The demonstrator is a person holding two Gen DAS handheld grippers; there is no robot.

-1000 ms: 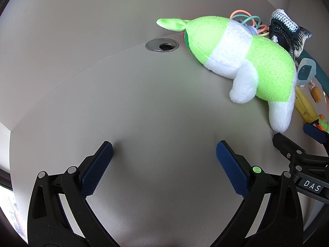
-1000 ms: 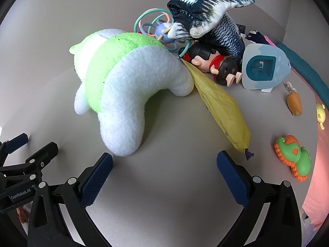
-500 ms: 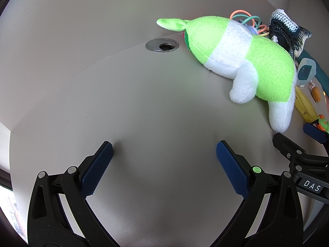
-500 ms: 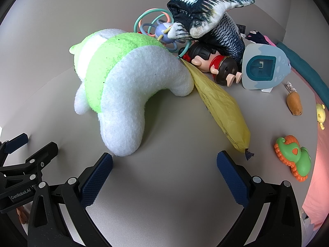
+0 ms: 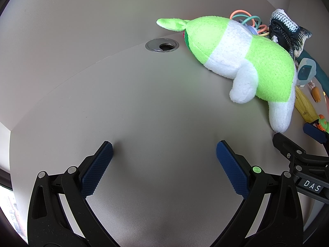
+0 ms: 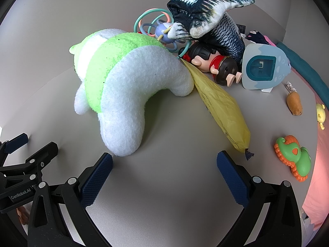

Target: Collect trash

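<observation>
Right wrist view: right gripper point(image 6: 164, 164) was wide open, nothing btwn the pads, low over the table point(image 6: 174, 195). Left gripper point(image 5: 162, 158) same: fully spread, empty, over bare tabletop, parked well left of the pile. Judging by that, left was just standing by while right lined up.

Task item, best guess: yellow plastic bag point(image 6: 222, 107), the only trash-like thing in a heap of toys. It lay flat on the table, top end tucked under/against the green-white plush point(image 6: 127, 86), bottom end w/ a small dark tip just ahead of the right finger pad point(image 6: 232, 177). Prob why right gripper sat where it did: free end of the bag was the closest grab pt, and no toy was on it there.

Count (right view):
- 1x yellow bag
- 2x plush: green-white one, fish plush point(image 6: 207, 20) stacked on the others
- 1x ring rattle point(image 6: 156, 26)
- 1x doll figure point(image 6: 213, 63) lying on its side
- 1x blue device toy point(image 6: 265, 68) propped upright
- 1x green-orange toy point(image 6: 294, 158)
- 1x brown toy point(image 6: 295, 103)
- 1x small yellow toy point(image 6: 320, 113), at frame edge, can't ID
- 1x cable grommet point(image 5: 162, 44) (left view)
</observation>
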